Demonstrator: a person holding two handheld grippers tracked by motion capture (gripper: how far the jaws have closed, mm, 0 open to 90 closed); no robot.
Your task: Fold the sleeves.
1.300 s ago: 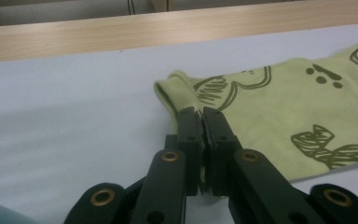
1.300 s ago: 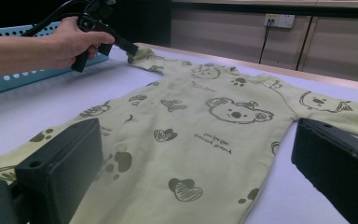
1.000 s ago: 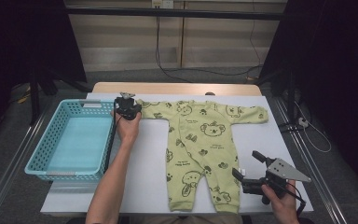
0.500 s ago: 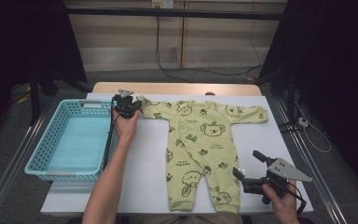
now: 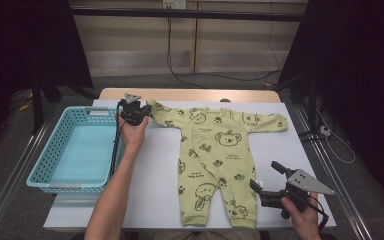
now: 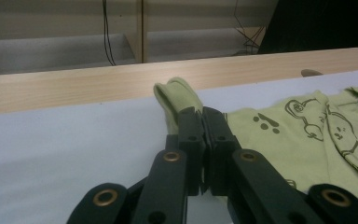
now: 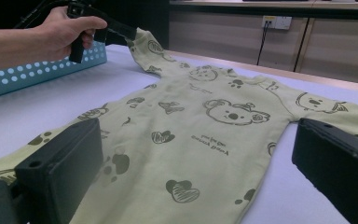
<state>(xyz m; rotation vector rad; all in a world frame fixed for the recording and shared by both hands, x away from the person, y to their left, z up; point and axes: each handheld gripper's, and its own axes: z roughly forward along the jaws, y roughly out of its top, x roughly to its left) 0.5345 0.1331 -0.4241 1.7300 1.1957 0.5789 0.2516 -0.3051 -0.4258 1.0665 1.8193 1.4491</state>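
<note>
A light green baby romper (image 5: 215,150) with dark bear prints lies spread flat on the white sheet (image 5: 150,200). My left gripper (image 5: 141,113) is at the end of its far left sleeve. In the left gripper view the black jaws (image 6: 201,116) are shut on the sleeve cuff (image 6: 177,93), which bunches up just past the tips. My right gripper (image 5: 266,176) stands open at the near right, beside the romper's right leg and pointing at it. In the right gripper view its jaws (image 7: 198,135) are wide apart, with the romper (image 7: 223,112) lying flat beyond them and nothing pinched.
A light blue plastic basket (image 5: 42,165) stands empty at the left edge of the sheet, close to my left forearm. A strip of bare wooden tabletop (image 5: 190,94) runs along the far side. Cables hang behind the table.
</note>
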